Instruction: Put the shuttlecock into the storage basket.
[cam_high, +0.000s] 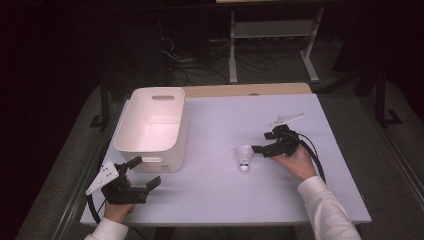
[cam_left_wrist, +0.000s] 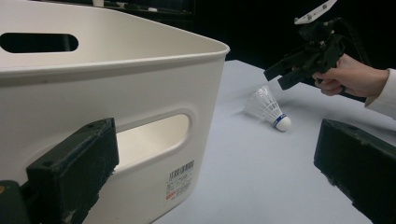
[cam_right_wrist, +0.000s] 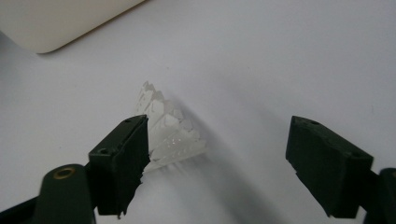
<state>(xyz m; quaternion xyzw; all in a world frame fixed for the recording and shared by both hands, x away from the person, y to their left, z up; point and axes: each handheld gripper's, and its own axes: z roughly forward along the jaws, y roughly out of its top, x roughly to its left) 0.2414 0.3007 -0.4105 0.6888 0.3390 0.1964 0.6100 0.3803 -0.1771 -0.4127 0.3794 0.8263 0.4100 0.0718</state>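
Note:
A white shuttlecock (cam_high: 244, 156) lies on its side on the pale table (cam_high: 215, 200), cork toward the near edge. My right gripper (cam_high: 262, 141) hovers just right of it, jaws apart and pointing left. In the right gripper view the feather skirt (cam_right_wrist: 168, 130) lies below and beyond the left jaw of that gripper (cam_right_wrist: 217, 163), with no pad pressing on it. My left gripper (cam_high: 146, 172) rests at the near left, open and empty, by the front corner of a white bin (cam_high: 150, 125). The left gripper view shows its own jaws (cam_left_wrist: 215, 177), the shuttlecock (cam_left_wrist: 271, 109) and the right gripper (cam_left_wrist: 275, 77) farther off.
The white bin (cam_left_wrist: 116, 70) with handle slots stands at the table's left and looks empty; its corner (cam_right_wrist: 46, 23) appears in the right gripper view. A wooden strip (cam_high: 250, 90) runs along the far edge. Beyond it are a metal stand (cam_high: 272, 40) and cables on a dark floor.

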